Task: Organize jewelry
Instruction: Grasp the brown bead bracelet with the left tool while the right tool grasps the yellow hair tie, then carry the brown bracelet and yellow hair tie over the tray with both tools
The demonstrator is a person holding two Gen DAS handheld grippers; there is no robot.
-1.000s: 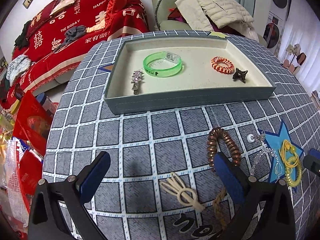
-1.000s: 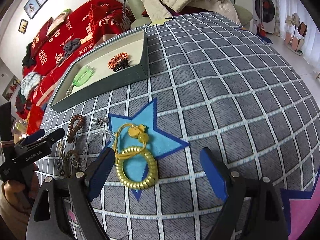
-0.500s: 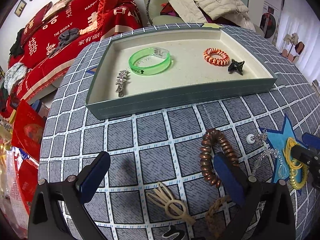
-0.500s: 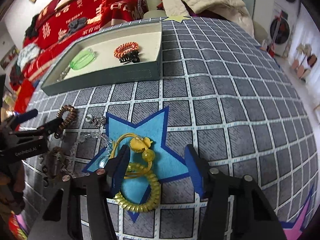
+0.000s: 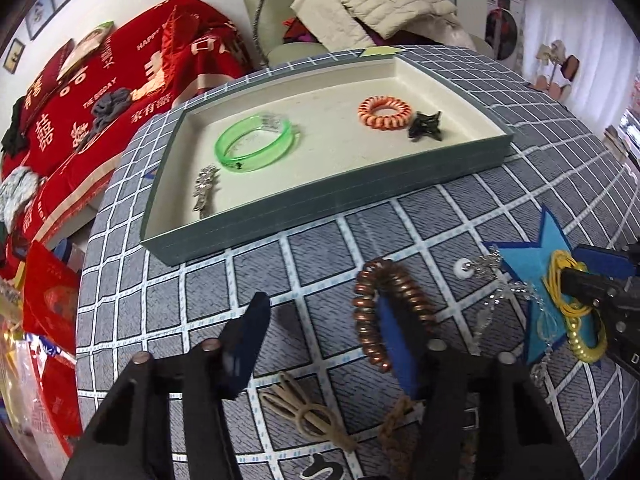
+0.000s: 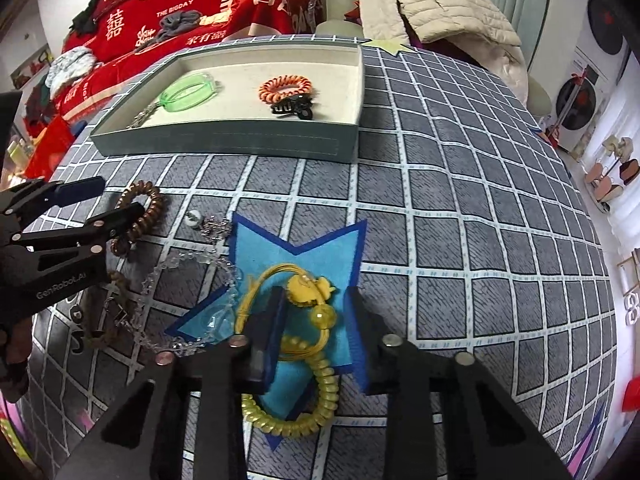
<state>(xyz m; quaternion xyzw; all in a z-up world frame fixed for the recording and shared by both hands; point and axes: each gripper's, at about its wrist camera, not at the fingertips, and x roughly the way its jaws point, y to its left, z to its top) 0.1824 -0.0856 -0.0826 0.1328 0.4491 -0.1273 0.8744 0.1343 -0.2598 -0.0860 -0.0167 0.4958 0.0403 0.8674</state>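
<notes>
On the left side of the table, the left hand-held gripper hung over the checked cloth with its jaws closing. One pad sat inside the loop of the brown coil hair tie and the other out on bare cloth, so nothing was pinched yet. The risk there, as I judged it, was that the pads would catch only one strand of the coil and drag it into the beige hair tie lying just below, or let it spring free on the lift.

Further right, the right hand-held gripper was also closing, its jaws either side of the yellow charm and cord on the blue star patch; the pads did not look pressed on it. The yellow coil hair tie was joined to that cord, and the clear bead bracelet lay touching the star's edge, so a lift might have snagged the beads or pulled the coil along awkwardly.

The tray, beyond both, already held a green bangle, an orange coil tie, a black claw clip and a silver hair clip. Only the left view showed that silver clip clearly and the beige tie; only the right view showed the yellow charm between the pads.
</notes>
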